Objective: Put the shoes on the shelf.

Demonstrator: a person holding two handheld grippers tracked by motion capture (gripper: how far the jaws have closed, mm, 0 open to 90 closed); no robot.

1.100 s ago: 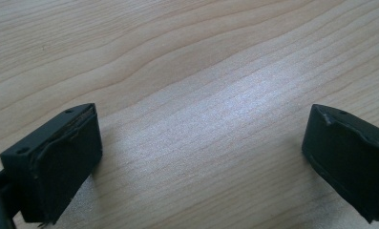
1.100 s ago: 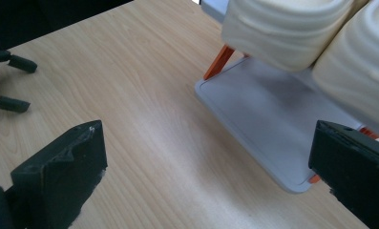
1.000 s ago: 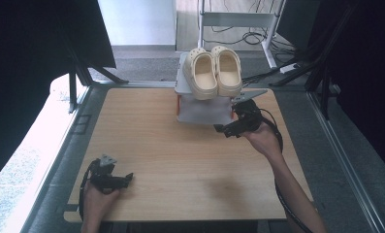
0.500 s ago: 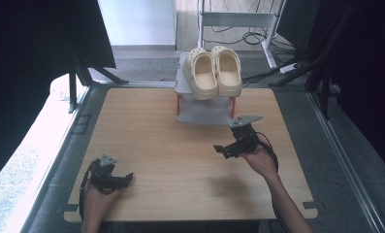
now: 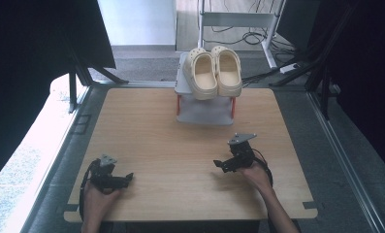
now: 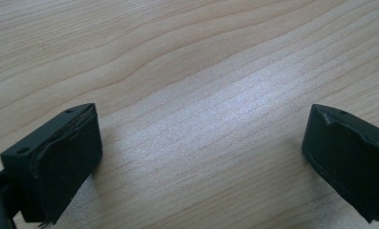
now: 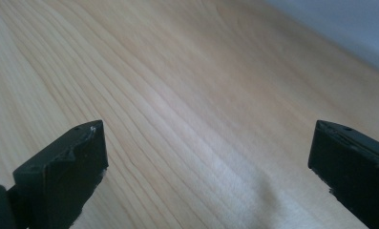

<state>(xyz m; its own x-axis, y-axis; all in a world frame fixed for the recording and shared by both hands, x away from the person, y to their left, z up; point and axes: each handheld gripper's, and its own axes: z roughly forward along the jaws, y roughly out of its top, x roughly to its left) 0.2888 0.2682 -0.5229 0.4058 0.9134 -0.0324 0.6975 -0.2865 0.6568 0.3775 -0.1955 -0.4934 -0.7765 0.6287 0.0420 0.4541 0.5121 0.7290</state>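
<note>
A pair of cream clogs [image 5: 215, 71] rests side by side on top of a small grey rack with red legs [image 5: 204, 110] at the far middle of the wooden table [image 5: 146, 141]. My left gripper [image 5: 127, 177] lies low at the near left corner, open, with bare wood between its jaws [image 6: 204, 143]. My right gripper [image 5: 220, 165] is held near the table's near right, well in front of the rack, open and empty over the wood [image 7: 206, 157].
Dark curtains stand at both sides. A metal frame rims the table. Cables and a white stand's legs [image 5: 238, 19] lie on the floor behind the rack. Bare wood spreads between the two grippers.
My right gripper has drawn back from beside the rack toward the near edge of the table, still open. The left gripper has stayed put.
</note>
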